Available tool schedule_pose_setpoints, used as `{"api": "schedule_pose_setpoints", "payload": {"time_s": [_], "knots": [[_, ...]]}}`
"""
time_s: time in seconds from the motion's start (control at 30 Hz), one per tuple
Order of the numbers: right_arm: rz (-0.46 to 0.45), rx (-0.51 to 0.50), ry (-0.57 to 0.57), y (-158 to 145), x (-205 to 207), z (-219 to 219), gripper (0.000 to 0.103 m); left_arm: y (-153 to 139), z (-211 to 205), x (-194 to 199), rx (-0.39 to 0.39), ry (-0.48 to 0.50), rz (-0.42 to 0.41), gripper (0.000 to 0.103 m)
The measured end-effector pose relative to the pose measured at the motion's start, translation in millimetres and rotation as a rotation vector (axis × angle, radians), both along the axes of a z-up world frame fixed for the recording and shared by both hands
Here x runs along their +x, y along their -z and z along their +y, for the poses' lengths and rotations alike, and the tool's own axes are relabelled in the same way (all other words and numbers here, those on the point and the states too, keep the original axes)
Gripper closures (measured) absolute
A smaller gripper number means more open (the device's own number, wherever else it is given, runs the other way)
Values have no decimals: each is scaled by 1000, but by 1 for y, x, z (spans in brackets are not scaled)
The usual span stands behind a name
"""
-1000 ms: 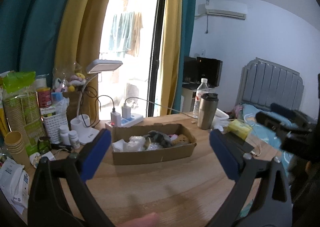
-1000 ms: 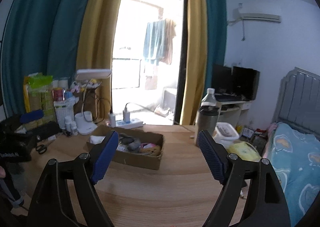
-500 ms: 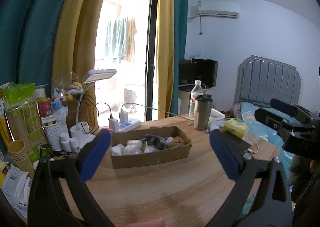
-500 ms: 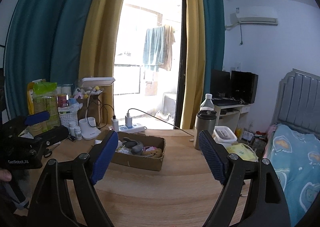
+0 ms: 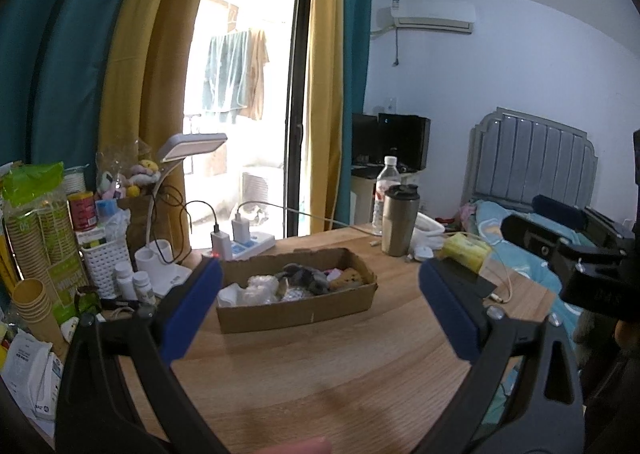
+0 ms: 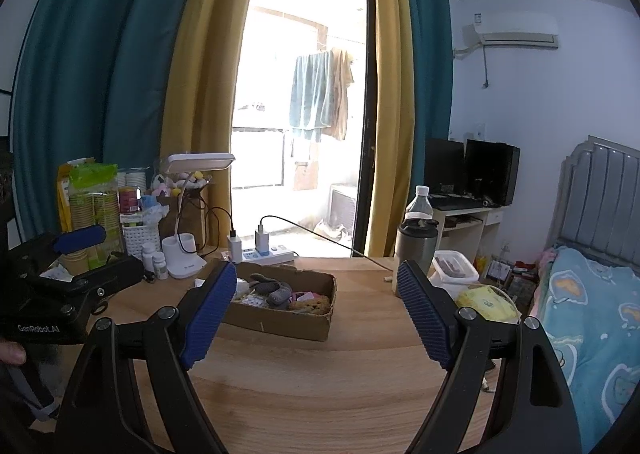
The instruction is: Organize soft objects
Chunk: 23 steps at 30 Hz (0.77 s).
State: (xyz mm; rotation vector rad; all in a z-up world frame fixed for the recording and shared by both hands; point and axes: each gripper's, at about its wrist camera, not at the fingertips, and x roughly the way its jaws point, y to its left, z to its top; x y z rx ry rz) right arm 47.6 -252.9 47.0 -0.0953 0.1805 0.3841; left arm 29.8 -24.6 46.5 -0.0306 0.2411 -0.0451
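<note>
With both the left claw [image 5: 320, 310] and right claw [image 6: 314, 314] spread wide and empty, bring one down over the box [image 6: 288, 318] at mid-surface [image 6: 340, 382] (soft items heaped inside), pinching the grey plush [image 6: 276, 292] gently.

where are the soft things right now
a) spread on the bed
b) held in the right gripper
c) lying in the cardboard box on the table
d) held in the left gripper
c: the soft things lie in the cardboard box on the wooden table, while the left gripper and right gripper are both open and empty.
</note>
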Motion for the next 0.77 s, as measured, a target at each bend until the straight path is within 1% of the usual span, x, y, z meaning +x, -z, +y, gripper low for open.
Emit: {"api": "schedule_pose_setpoints", "payload": {"time_s": [0.13,0.63,0.77], "knots": [[6,-3,-4,1,0,2,18,0,2,1,-11,4,4,3],[14,-4,-7,3,0,4,18,0,3,1,-8,6,13,3],[52,-2,-10,14,10,6,18,2,1,5,13,6,9,3]]}}
